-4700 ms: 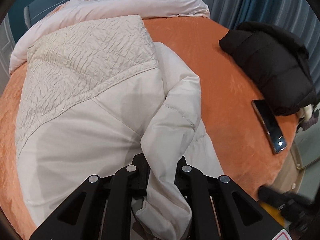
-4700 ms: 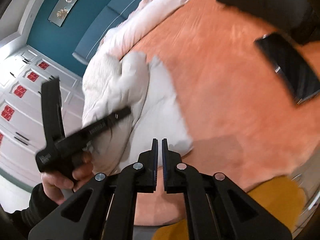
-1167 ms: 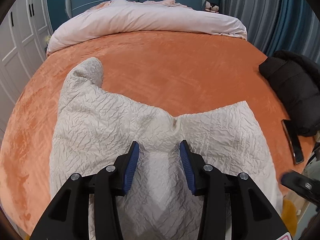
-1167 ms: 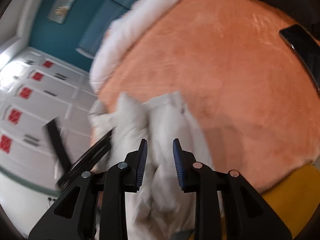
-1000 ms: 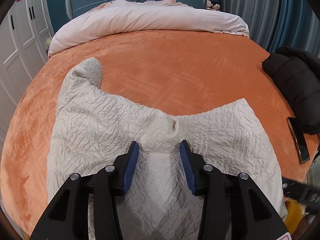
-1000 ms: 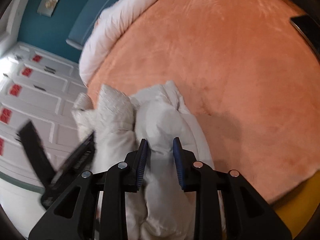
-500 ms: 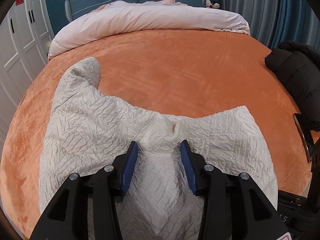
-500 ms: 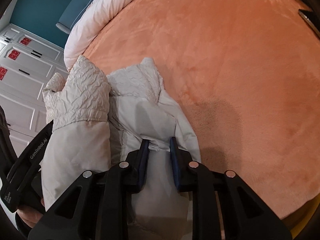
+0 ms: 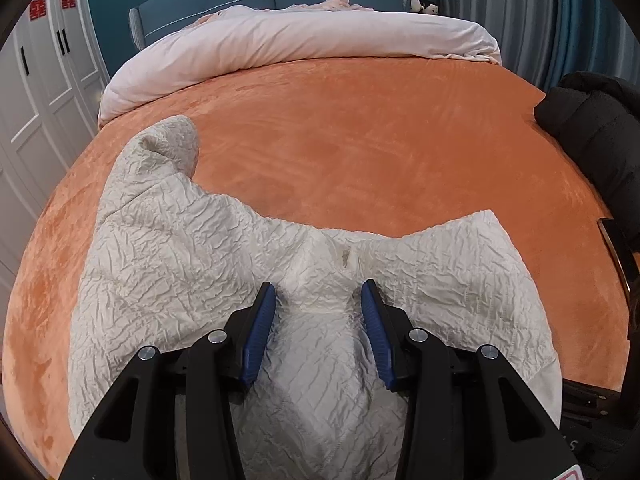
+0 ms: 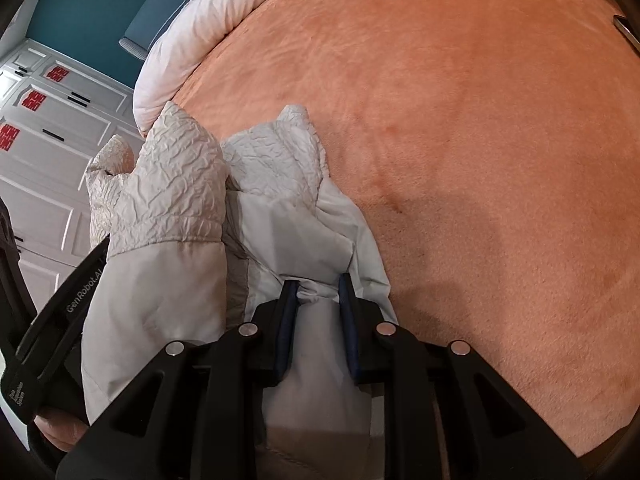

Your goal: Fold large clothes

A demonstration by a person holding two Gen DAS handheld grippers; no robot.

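Note:
A large cream padded jacket (image 9: 180,240), crinkled on top and smooth lower down, lies on the orange bedcover (image 9: 360,140). In the left wrist view my left gripper (image 9: 318,308) is shut on a thick fold at the jacket's near middle, and the fabric fills the gap between the blue pads. In the right wrist view my right gripper (image 10: 318,288) is shut on a pinched bunch of the jacket's (image 10: 280,220) smooth fabric at its right edge. The left gripper's black body (image 10: 60,320) and the hand holding it show at the lower left there.
A rolled pale pink duvet (image 9: 300,40) lies along the head of the bed. A black puffy coat (image 9: 592,128) and a dark phone (image 9: 616,248) sit at the bed's right edge. White wardrobe doors (image 9: 36,92) stand to the left. Bare orange cover (image 10: 480,160) lies beyond the jacket.
The right jaws narrowed onto the bunch of smooth fabric. Both grippers sank a little toward the bed, and the jacket settled lower on it. The left grip stays the same.

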